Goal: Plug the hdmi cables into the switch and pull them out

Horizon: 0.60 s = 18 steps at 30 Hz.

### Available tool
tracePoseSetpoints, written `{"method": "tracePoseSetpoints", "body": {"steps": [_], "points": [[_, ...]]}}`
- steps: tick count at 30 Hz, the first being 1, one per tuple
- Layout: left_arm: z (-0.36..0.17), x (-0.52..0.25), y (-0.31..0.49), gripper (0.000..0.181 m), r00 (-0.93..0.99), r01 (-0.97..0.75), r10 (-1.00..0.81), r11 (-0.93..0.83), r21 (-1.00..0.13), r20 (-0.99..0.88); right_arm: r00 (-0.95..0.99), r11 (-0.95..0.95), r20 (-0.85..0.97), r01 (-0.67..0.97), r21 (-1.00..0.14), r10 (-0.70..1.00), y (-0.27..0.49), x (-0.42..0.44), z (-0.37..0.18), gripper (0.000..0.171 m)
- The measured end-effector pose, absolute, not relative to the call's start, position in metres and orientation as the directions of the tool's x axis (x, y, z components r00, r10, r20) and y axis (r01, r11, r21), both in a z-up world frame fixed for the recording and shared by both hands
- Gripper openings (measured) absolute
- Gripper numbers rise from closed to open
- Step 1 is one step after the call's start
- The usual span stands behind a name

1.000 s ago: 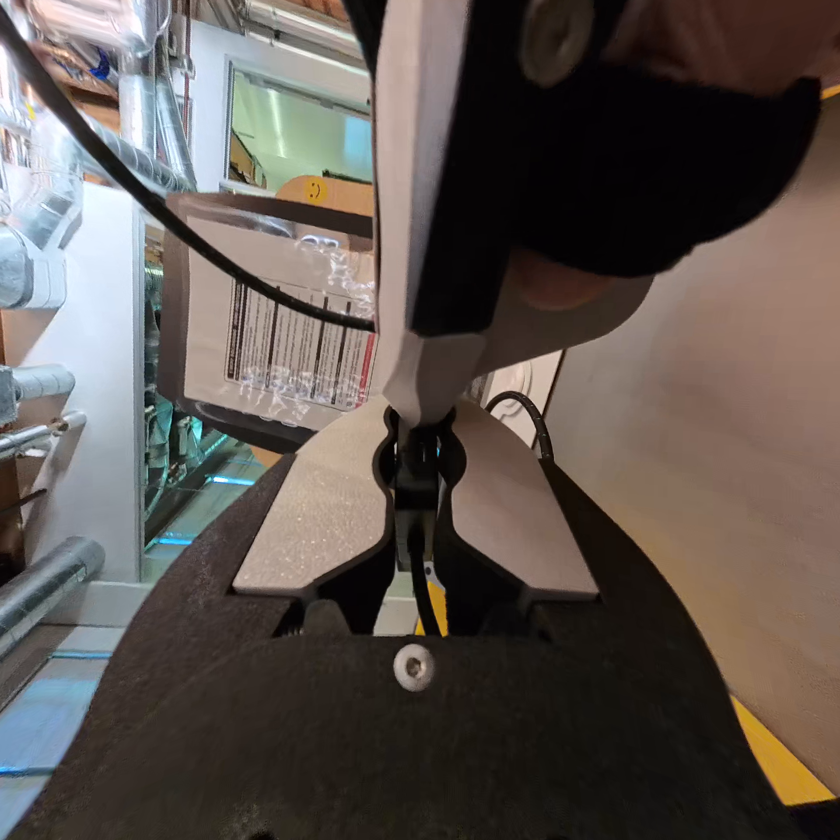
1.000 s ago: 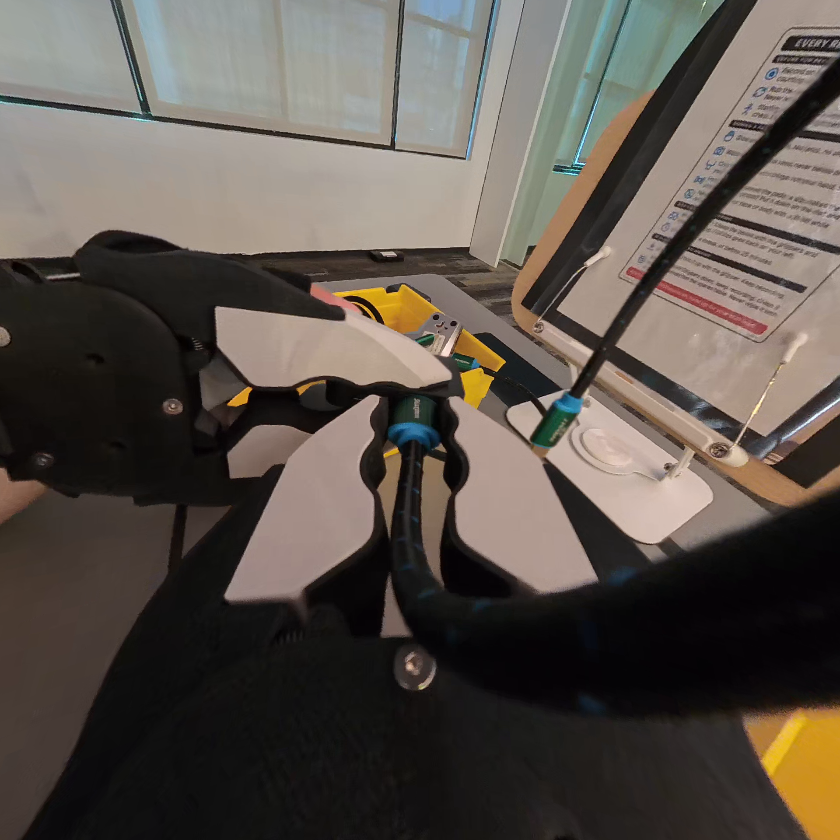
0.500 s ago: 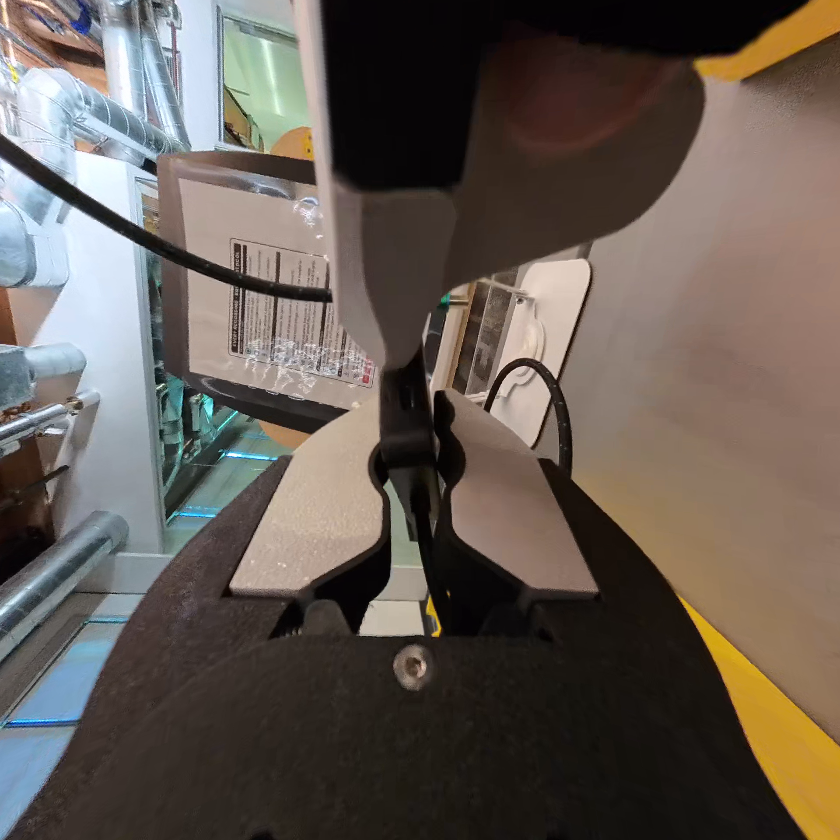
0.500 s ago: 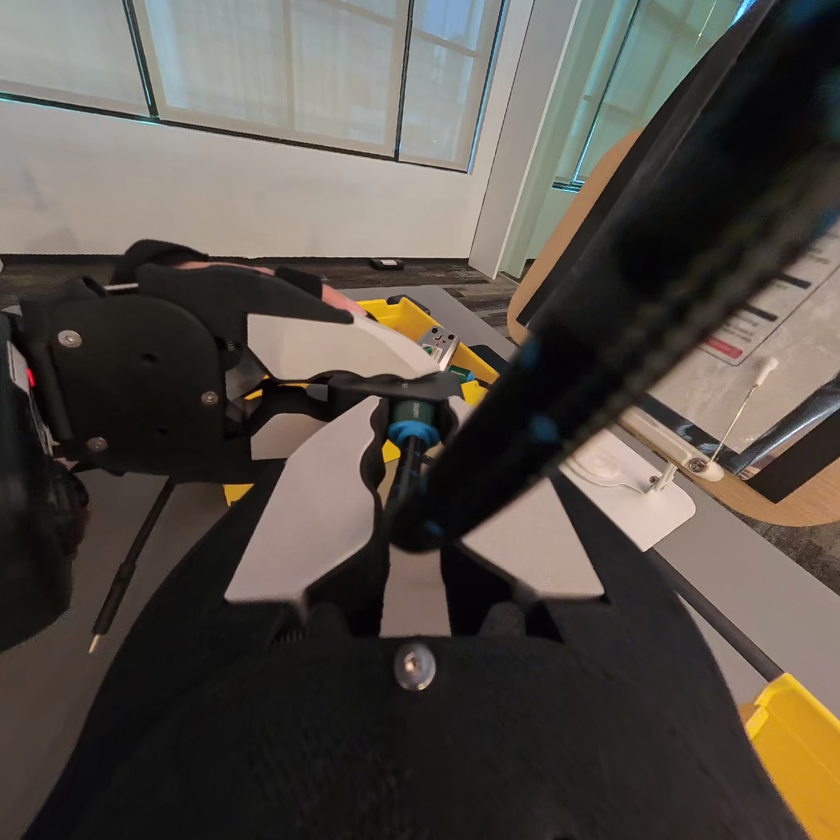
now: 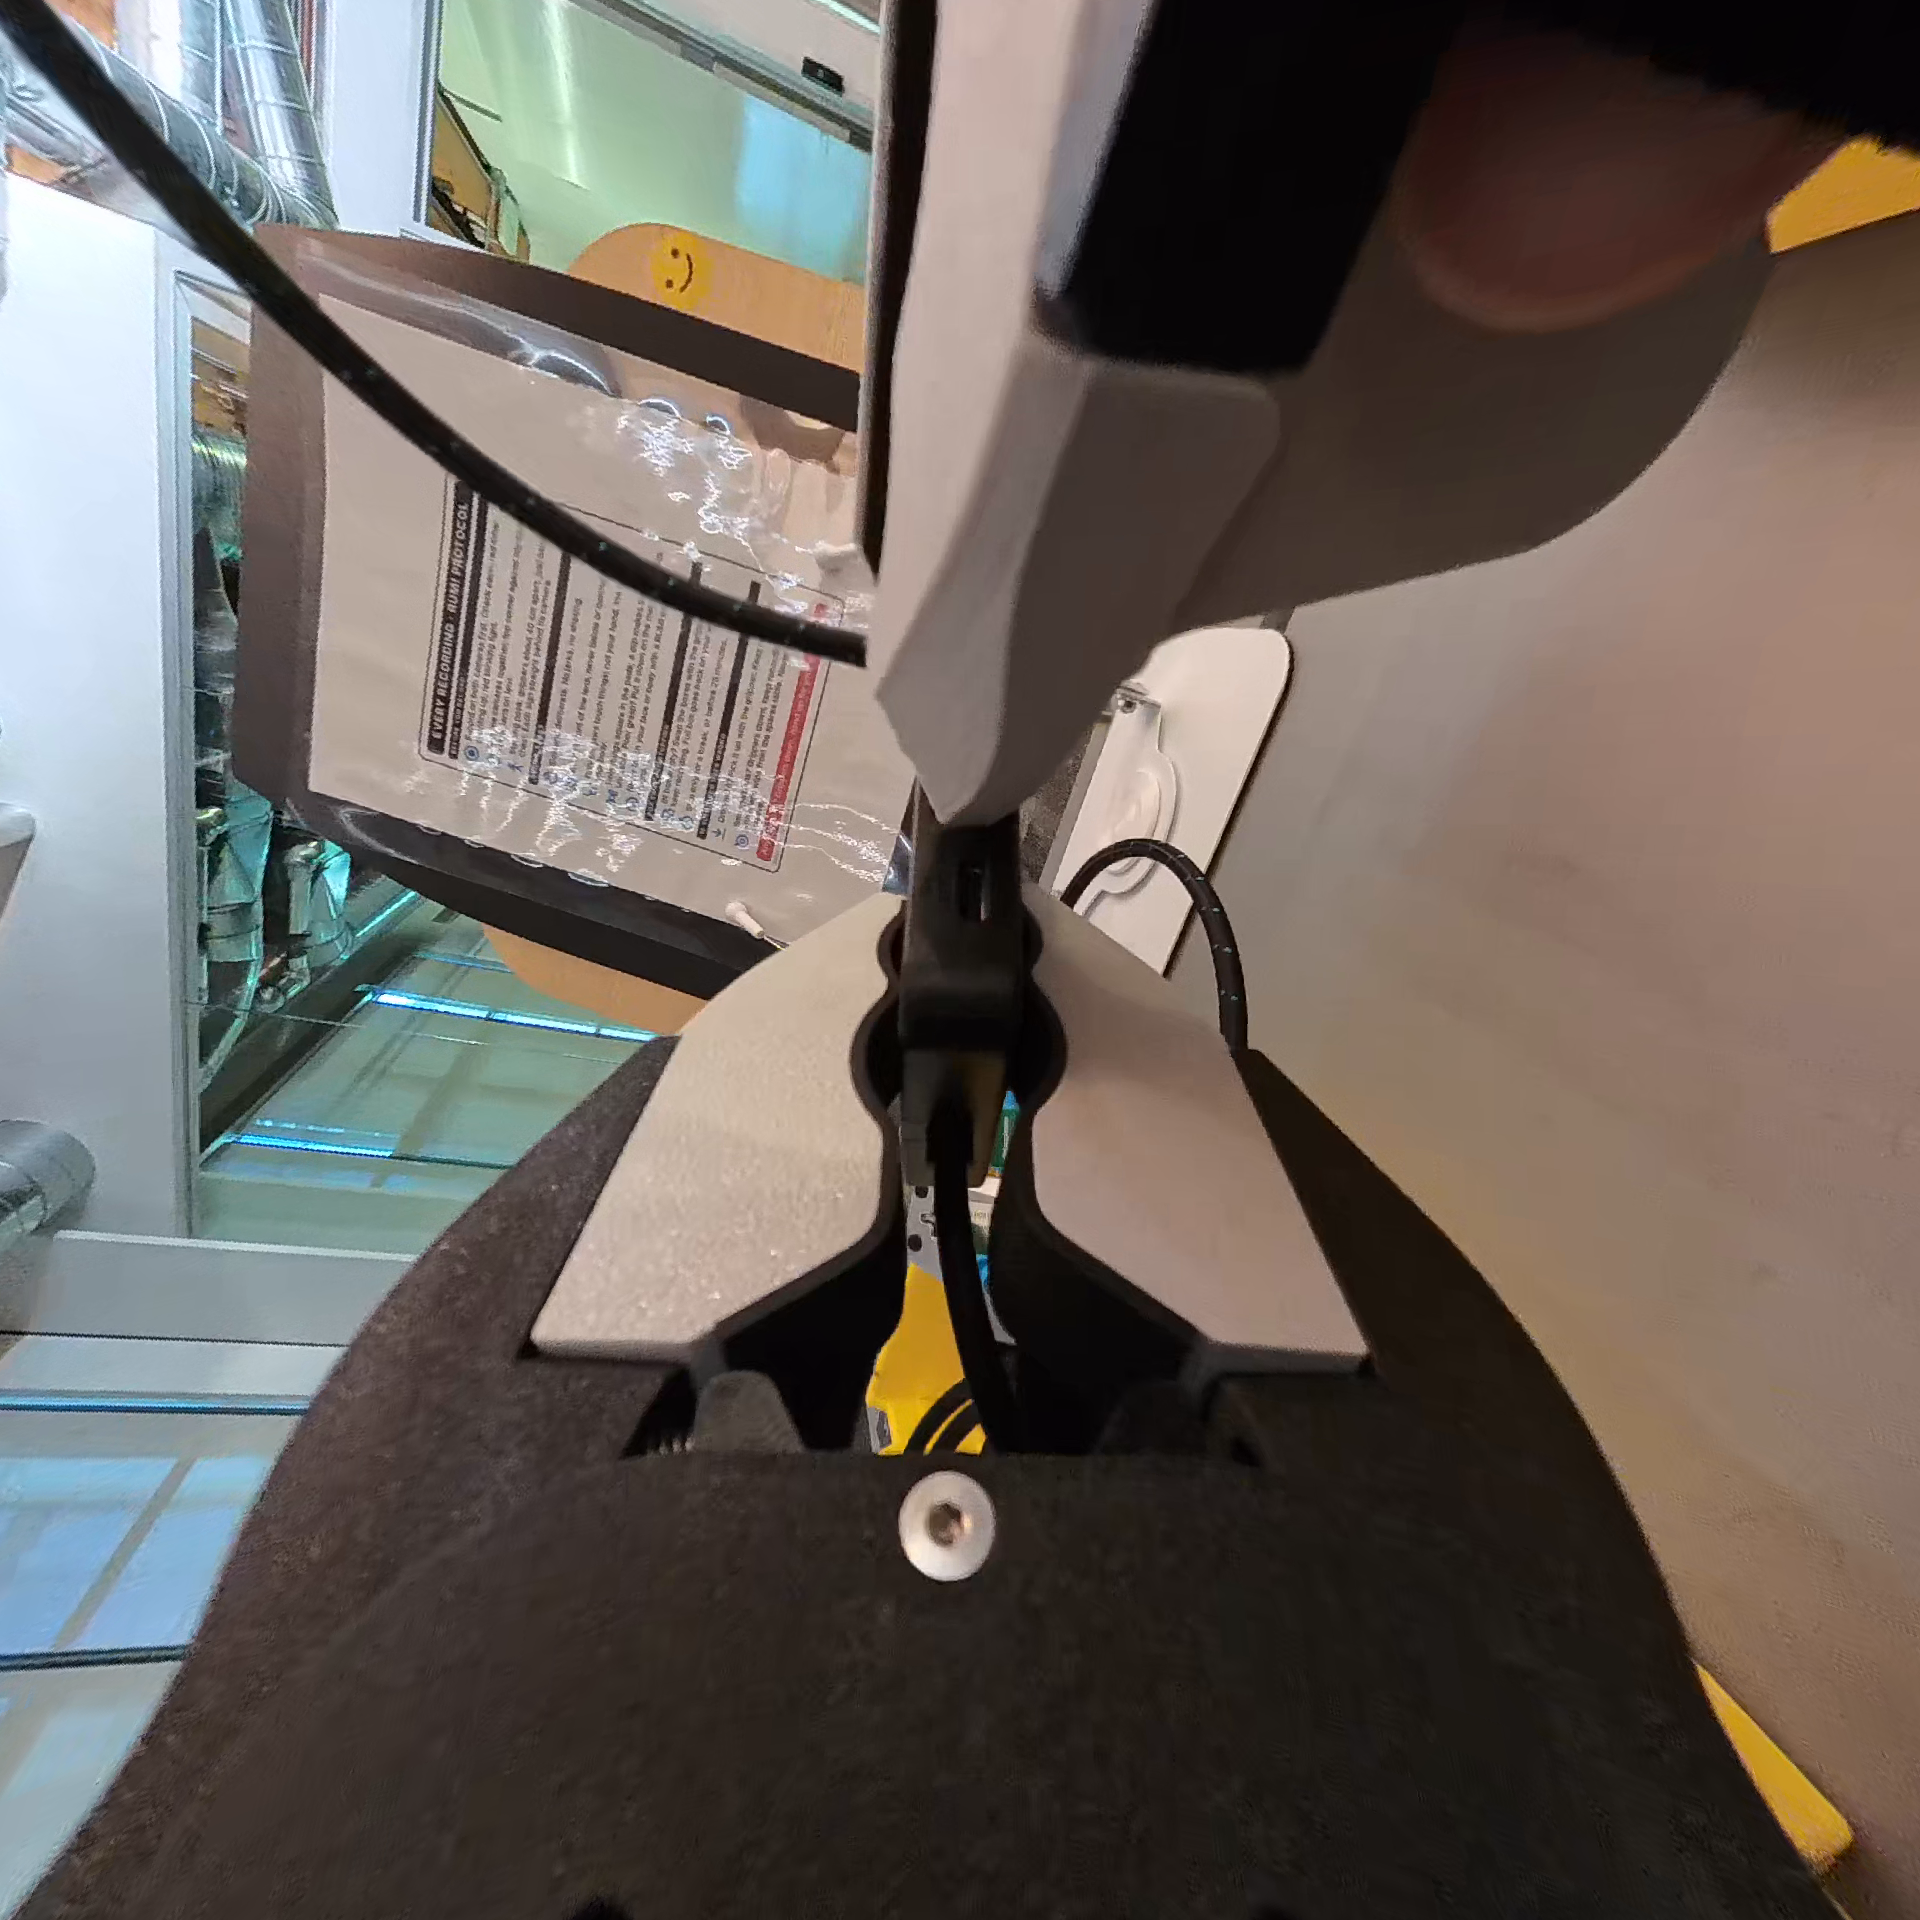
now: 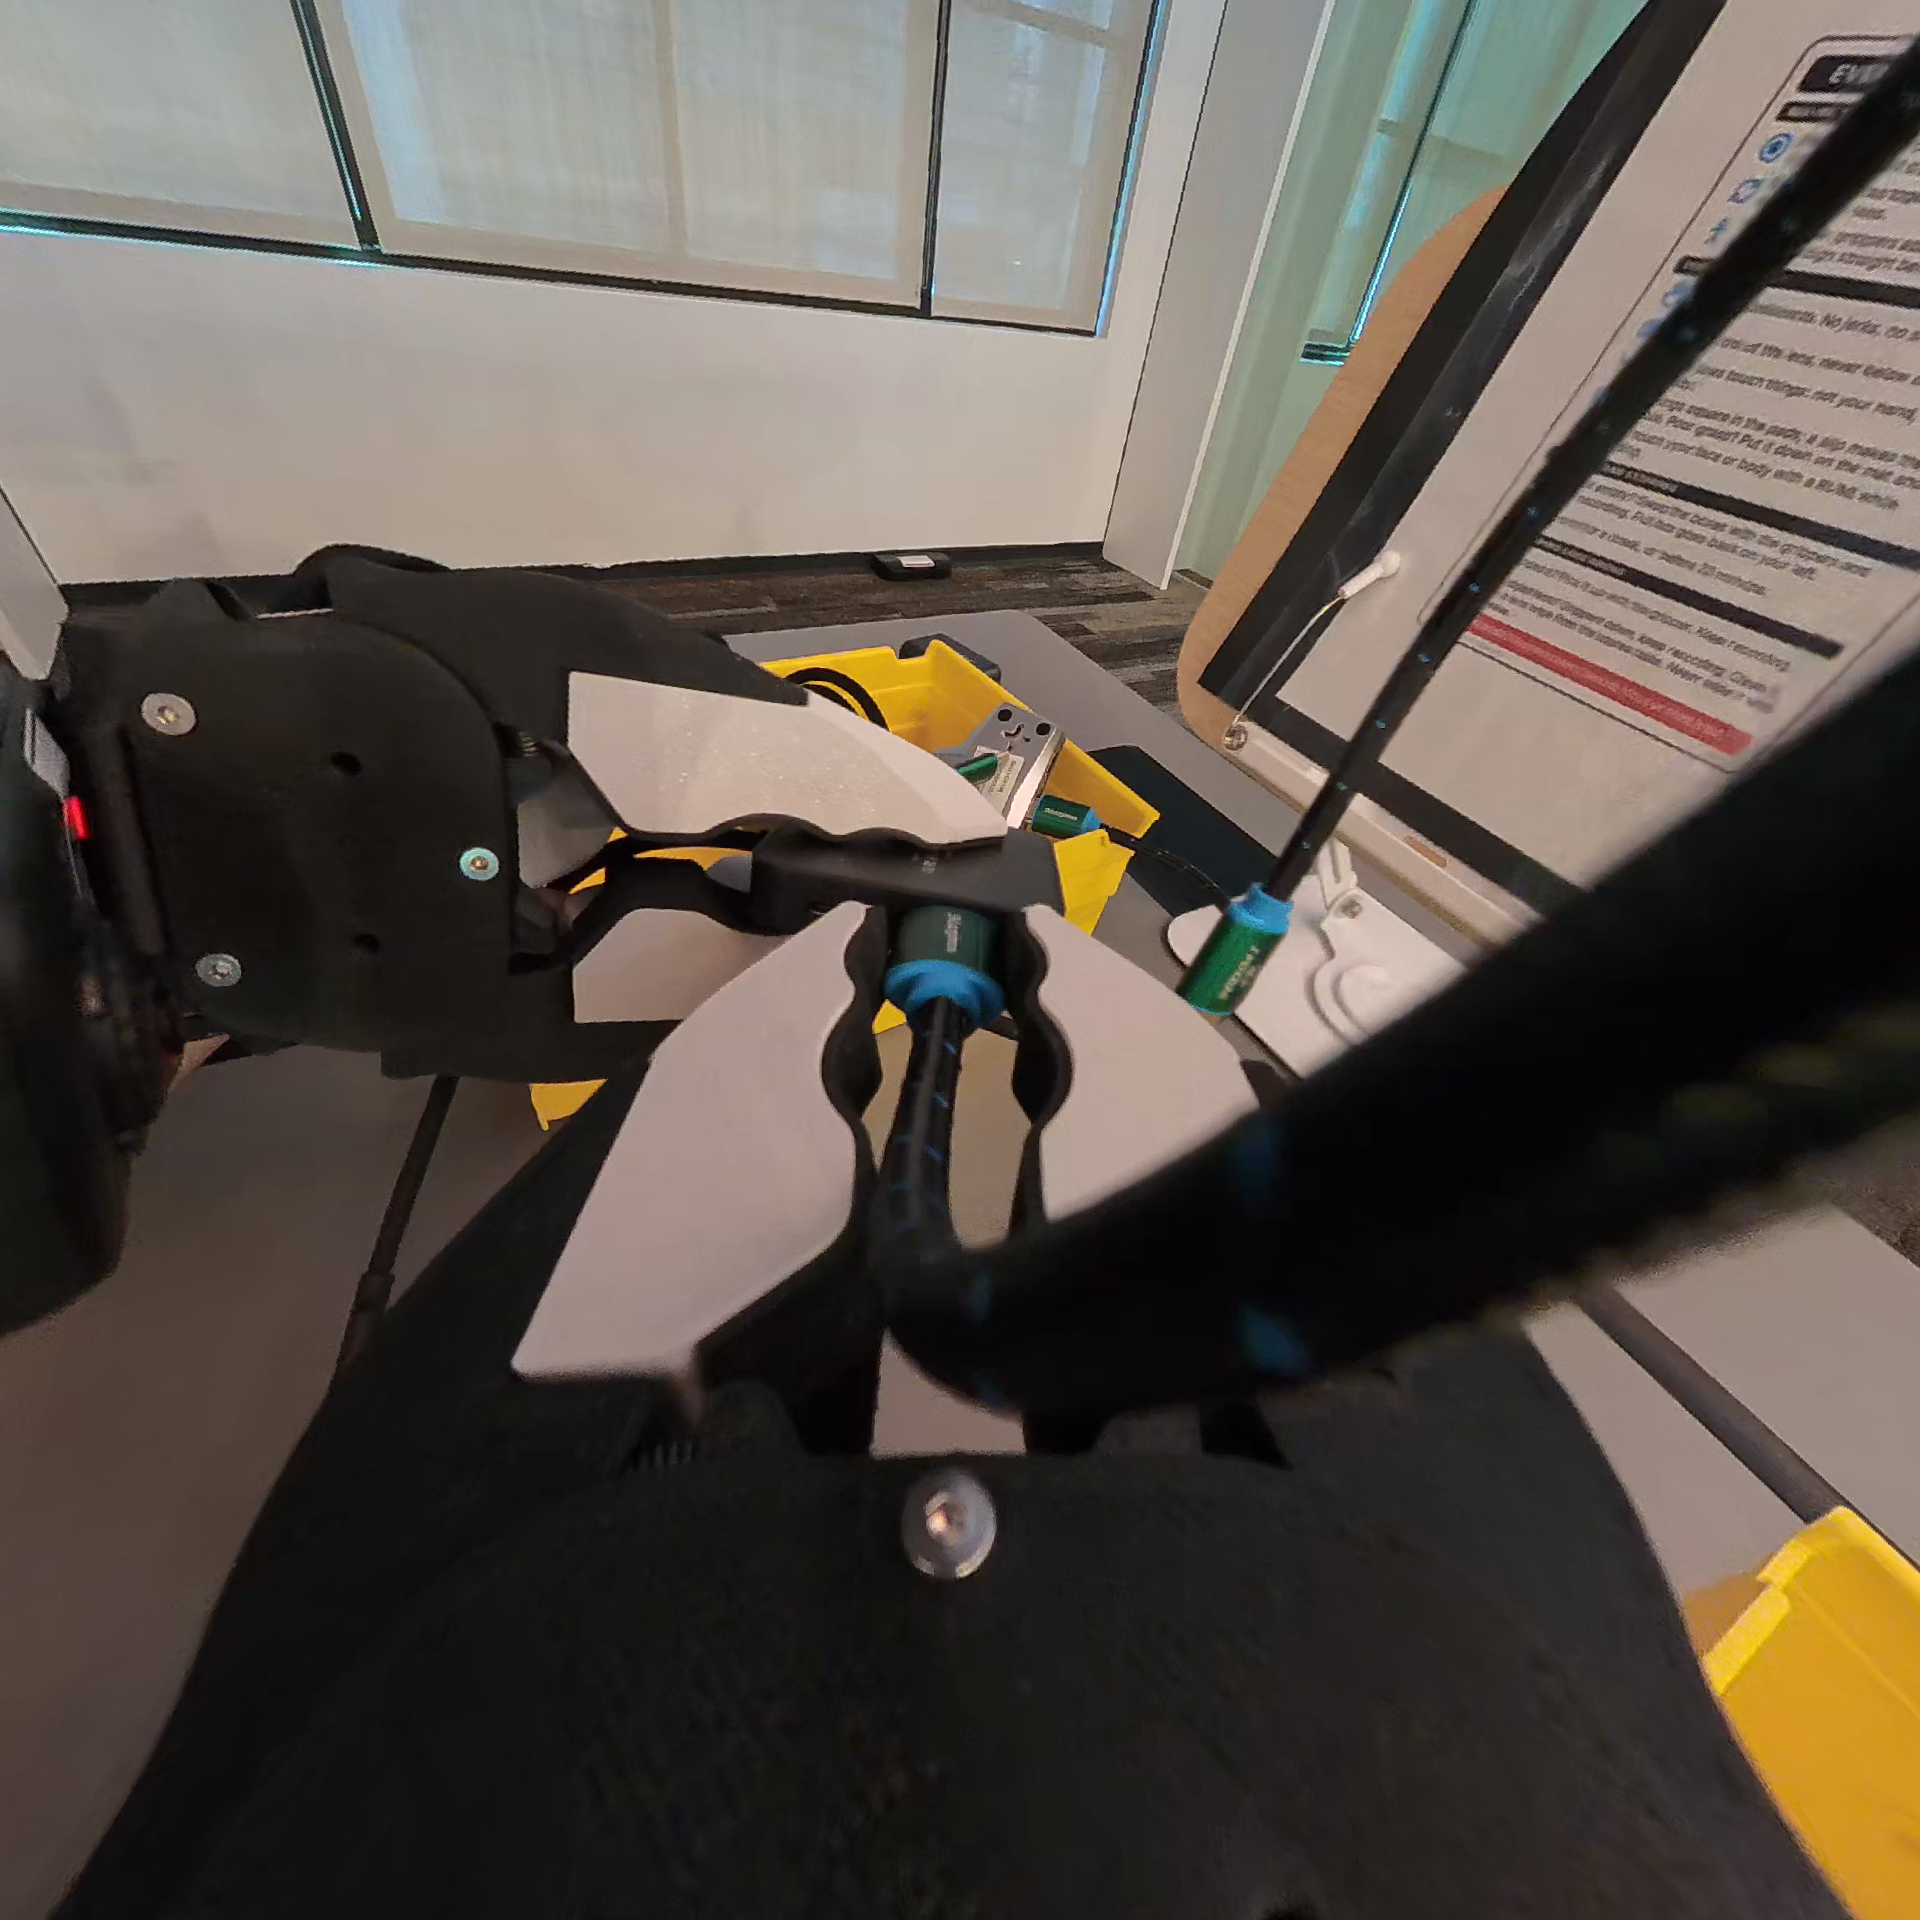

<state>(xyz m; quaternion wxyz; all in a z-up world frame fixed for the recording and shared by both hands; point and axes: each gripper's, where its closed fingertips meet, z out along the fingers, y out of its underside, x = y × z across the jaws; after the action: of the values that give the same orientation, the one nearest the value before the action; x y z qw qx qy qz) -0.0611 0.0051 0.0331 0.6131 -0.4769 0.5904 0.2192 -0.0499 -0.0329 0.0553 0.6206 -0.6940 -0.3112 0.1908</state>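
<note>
While the switch (image 6: 904, 873) was held flat in the closed left tongs (image 5: 951, 997), the green HDMI plug (image 6: 940, 940) was clamped in the closed right tongs (image 6: 940, 971), directly ahead of their tips. Its long axis was aligned with the fingers, nose touching the switch edge; full seating could not be confirmed.

This looks like an office or lab room set up as a work station. A grey table (image 6: 249, 1205) carries a yellow bin (image 6: 1049, 790) of parts toward its far edge, and a framed instruction sheet (image 6: 1704, 499) stands on a white stand along its right edge. Behind are a white wall (image 6: 540, 436), a row of large windows (image 6: 644, 135) and dark carpet floor (image 6: 862, 594). The left wrist view shows bare silver ducts (image 5: 265, 114) overhead and a glass partition (image 5: 312, 1039).
</note>
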Motion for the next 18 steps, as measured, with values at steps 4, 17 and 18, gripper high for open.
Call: {"method": "tracePoseSetpoints", "body": {"steps": [4,17,18], "points": [[0.032,-0.063,0.007,0.014,0.211,-0.835,-0.301,0.44,-0.331,-0.93,0.756,-0.036,0.153,0.227,-0.973,0.636,-0.033,-0.05,0.054,0.022],[0.1,-0.122,0.015,0.014,0.378,-0.791,-0.264,0.406,-0.458,-0.887,0.661,-0.193,0.104,0.36,-0.913,0.743,-0.086,0.036,0.085,0.021],[0.102,-0.12,0.01,0.014,0.368,-0.788,-0.266,0.419,-0.45,-0.891,0.616,-0.22,0.079,0.394,-0.892,0.784,-0.104,0.041,0.082,0.021]]}}
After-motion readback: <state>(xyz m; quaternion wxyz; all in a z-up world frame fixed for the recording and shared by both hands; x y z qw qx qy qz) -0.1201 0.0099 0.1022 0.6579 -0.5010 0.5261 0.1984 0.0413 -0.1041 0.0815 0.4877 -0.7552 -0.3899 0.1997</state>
